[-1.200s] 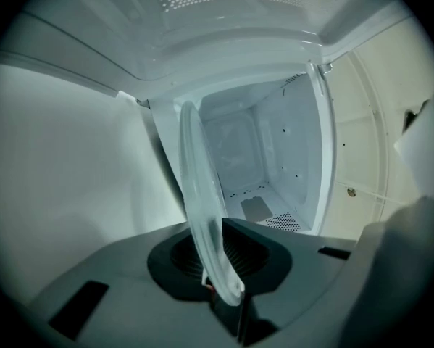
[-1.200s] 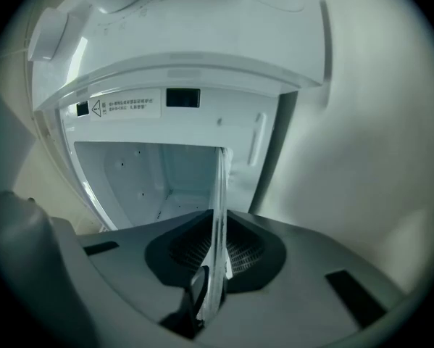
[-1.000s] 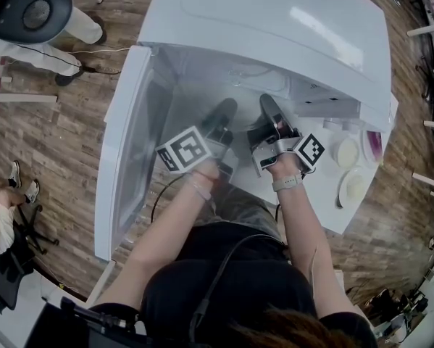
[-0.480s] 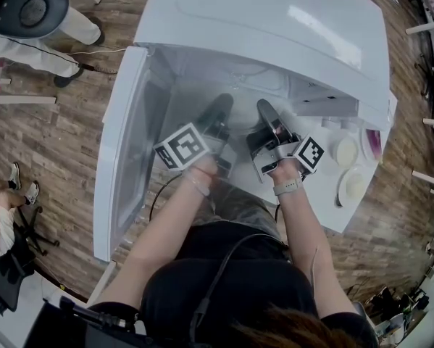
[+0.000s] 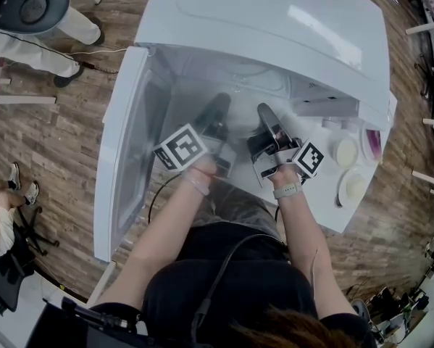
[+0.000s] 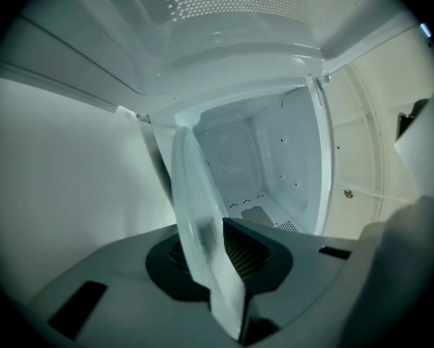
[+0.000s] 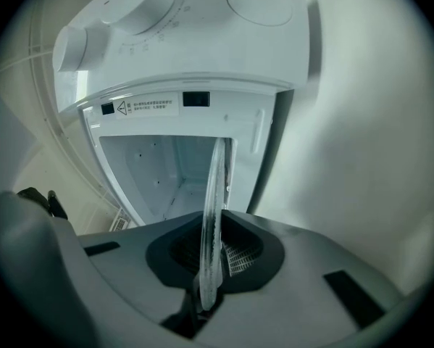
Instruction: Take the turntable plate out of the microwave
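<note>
Both tools are clamped on the turntable plate [image 6: 196, 216], one on each side of its near rim.

Left tool [image 6: 218, 285]: jaws closed on the glass. The plate runs edge-on up from the jaw gap, with the pads pressing on both faces. Behind it is the open cavity [image 6: 240, 154] of the microwave [image 5: 274, 27], showing white walls and a perforated ceiling.

Right tool [image 7: 206, 278]: same story. The jaws are closed on the plate [image 7: 213, 209], which shows as a thin clear edge rising from between the pads. Beyond it are the cavity opening and the control panel [image 7: 180, 27] with its round knobs.

From the head view, the left tool [image 5: 220, 104] and right tool [image 5: 264, 113] sit side by side, near each other but apart, with their tips at the cavity mouth. The door [image 5: 122, 158] is swung open on the left. The plate is only a faint glassy sheen across the opening just past the tool tips. It sits at the mouth of the cavity, and I can't tell whether its far edge is still inside.

The person's hands [image 5: 202, 171] are on both tool handles, and the marker cubes face up. The knobs [image 5: 346, 153] are on the right front of the microwave. The floor [image 5: 64, 136] around it is wood, and a round grey appliance [image 5: 34, 9] sits far left.
</note>
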